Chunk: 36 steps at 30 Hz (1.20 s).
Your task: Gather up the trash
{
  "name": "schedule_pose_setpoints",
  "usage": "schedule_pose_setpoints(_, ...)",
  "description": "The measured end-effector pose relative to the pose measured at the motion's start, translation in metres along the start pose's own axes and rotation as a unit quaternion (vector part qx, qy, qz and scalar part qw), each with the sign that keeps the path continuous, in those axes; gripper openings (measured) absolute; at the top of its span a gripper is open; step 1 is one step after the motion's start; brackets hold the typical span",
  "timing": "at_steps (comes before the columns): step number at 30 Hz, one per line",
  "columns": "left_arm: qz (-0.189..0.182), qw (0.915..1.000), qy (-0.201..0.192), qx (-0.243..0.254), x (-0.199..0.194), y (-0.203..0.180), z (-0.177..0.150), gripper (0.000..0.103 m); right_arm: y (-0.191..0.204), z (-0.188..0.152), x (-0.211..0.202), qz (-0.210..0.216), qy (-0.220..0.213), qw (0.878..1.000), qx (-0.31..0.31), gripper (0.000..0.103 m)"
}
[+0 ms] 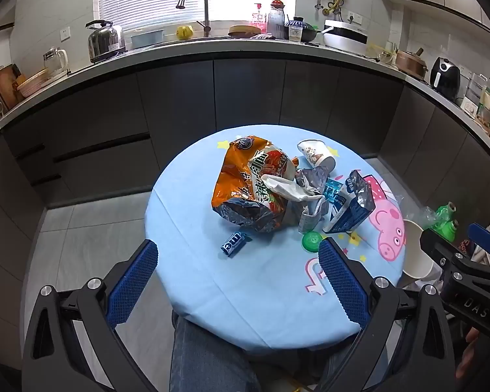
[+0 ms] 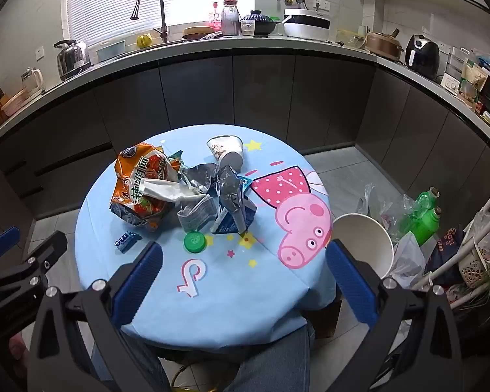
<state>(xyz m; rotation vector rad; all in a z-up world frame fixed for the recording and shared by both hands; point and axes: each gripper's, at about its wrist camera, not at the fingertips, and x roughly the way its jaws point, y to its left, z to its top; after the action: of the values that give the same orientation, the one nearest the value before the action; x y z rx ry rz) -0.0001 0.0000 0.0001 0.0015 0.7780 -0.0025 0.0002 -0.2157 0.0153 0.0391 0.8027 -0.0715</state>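
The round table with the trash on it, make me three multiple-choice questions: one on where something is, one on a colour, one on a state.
1. Where does the small blue candy wrapper lie on the table?
A. On the near side of the orange snack bag
B. Inside the paper cup
C. On the pink pig picture

2. What colour is the round bottle cap?
A. Red
B. Green
C. White

3. How is the printed paper cup at the far side of the table?
A. Upright and full
B. Lying on its side
C. Stacked inside another cup

Answers:
1 A, the wrapper sits alone on the cloth just nearer than the bag.
2 B, the cap beside the milk carton is bright green.
3 B, the cup lies tipped over, its base showing toward the camera.
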Motion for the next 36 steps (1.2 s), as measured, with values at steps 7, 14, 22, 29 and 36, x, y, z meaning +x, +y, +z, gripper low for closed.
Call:
schedule_pose_setpoints(7,-0.002,1.0000,0.002,-0.001,0.001,0.001,0.000,0.094,-0.001,0.000,-0.001,-0.001,-0.002,1.000,0.000,0.100)
schedule_pose_setpoints(14,-0.001,1.0000,0.002,0.000,-0.002,-0.006,-0.004,0.094,0.000,0.000,-0.001,0.001,-0.001,1.000,0.000,0.100)
schedule_pose_setpoints(22,-0.001,1.0000,0.003,0.000,0.000,-0.004,-0.003,0.094,0.000,0.001,-0.001,0.000,-0.001,1.000,0.000,0.100)
schedule_pose_setpoints(29,-0.002,1.0000,0.003,0.000,0.002,-0.007,-0.003,0.094,-0.001,0.002,-0.002,0.000,-0.001,1.000,0.000,0.100)
schedule_pose_setpoints(36,-0.004,1.0000,0.003,0.000,-0.002,-0.005,-0.001,0.095,0.000,0.002,-0.003,0.000,-0.002,1.000,0.000,0.100)
